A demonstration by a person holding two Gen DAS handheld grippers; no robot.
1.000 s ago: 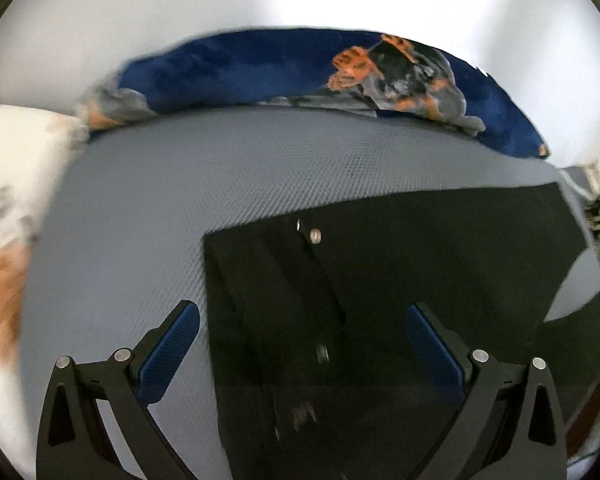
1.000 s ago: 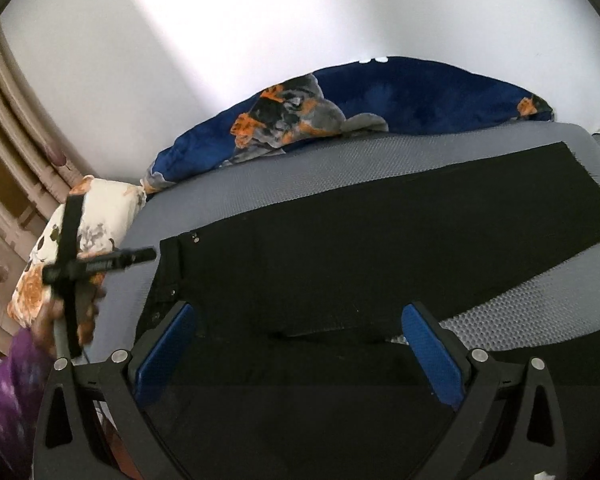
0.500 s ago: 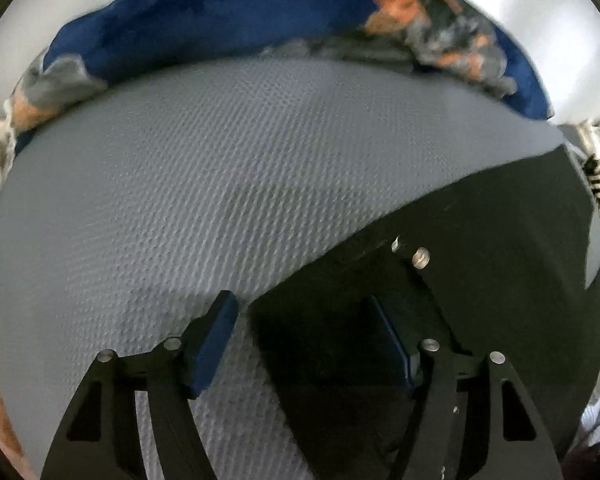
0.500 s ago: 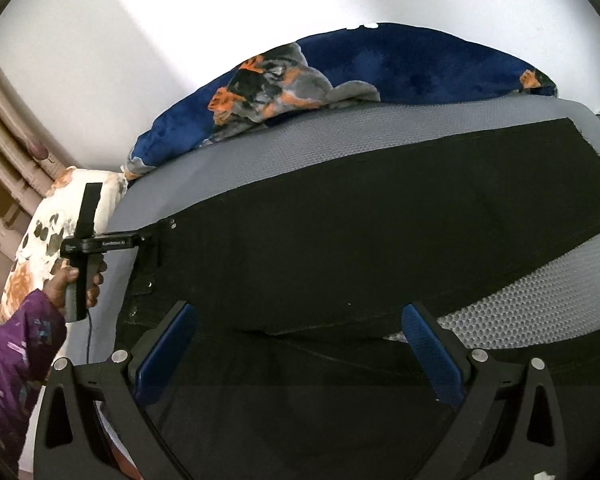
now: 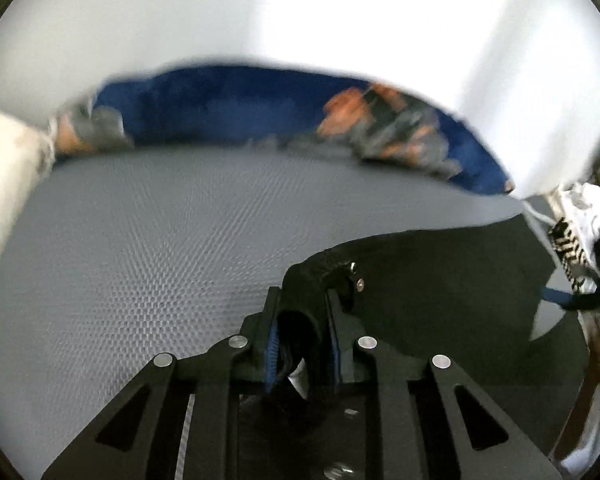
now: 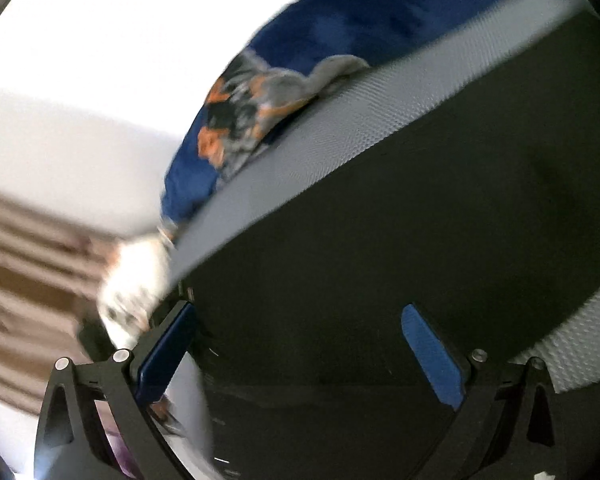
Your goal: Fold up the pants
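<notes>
Black pants (image 5: pixel 440 280) lie spread on a grey mattress (image 5: pixel 160 240). My left gripper (image 5: pixel 300 300) has its jaws closing on the waistband corner, beside the metal buttons, and the black fabric is bunched and pinched between the blue pads. In the right wrist view the pants (image 6: pixel 380 220) fill the middle of a blurred, tilted picture. My right gripper (image 6: pixel 298 312) hangs open just over them near their left end, and nothing sits between its fingers.
A blue blanket with an orange and grey print (image 5: pixel 220 108) is heaped along the far edge against a white wall. A floral pillow (image 5: pixel 4 168) lies at the left end. White and striped cloth (image 5: pixel 580 220) sits at the right.
My left gripper went from wide open to closed on the pants' waistband corner and lifted it slightly. My right gripper rolled, dropped and moved closer over the pants, still open.
</notes>
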